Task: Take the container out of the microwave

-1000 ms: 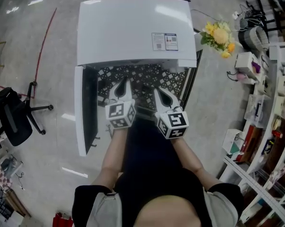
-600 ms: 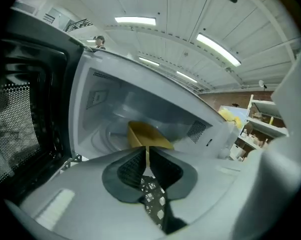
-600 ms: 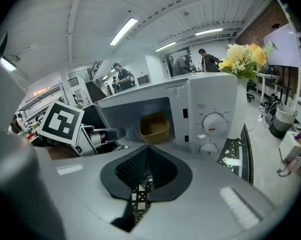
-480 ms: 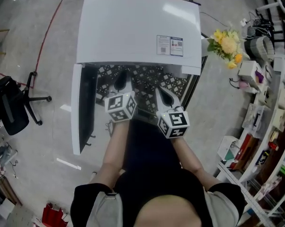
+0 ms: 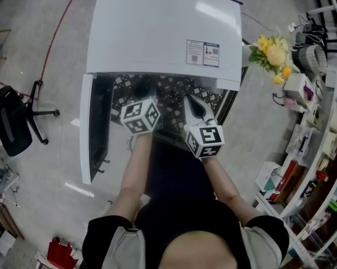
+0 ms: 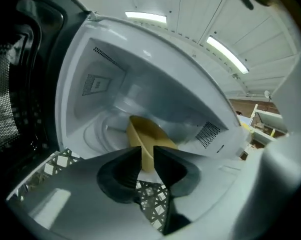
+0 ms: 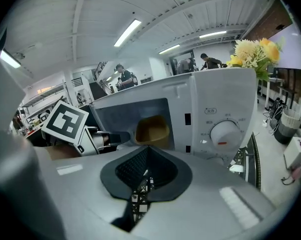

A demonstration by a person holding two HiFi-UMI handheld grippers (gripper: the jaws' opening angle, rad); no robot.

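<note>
The container point(image 6: 146, 138) is tan, the microwave point(image 5: 157, 32) white, the tabletop point(image 5: 177, 91) a black-and-white lattice.

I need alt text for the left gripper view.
A yellow container sits inside the open white microwave. The left gripper, its jaws just opened and apart, points at it; the container's near edge shows in the gap.
</note>
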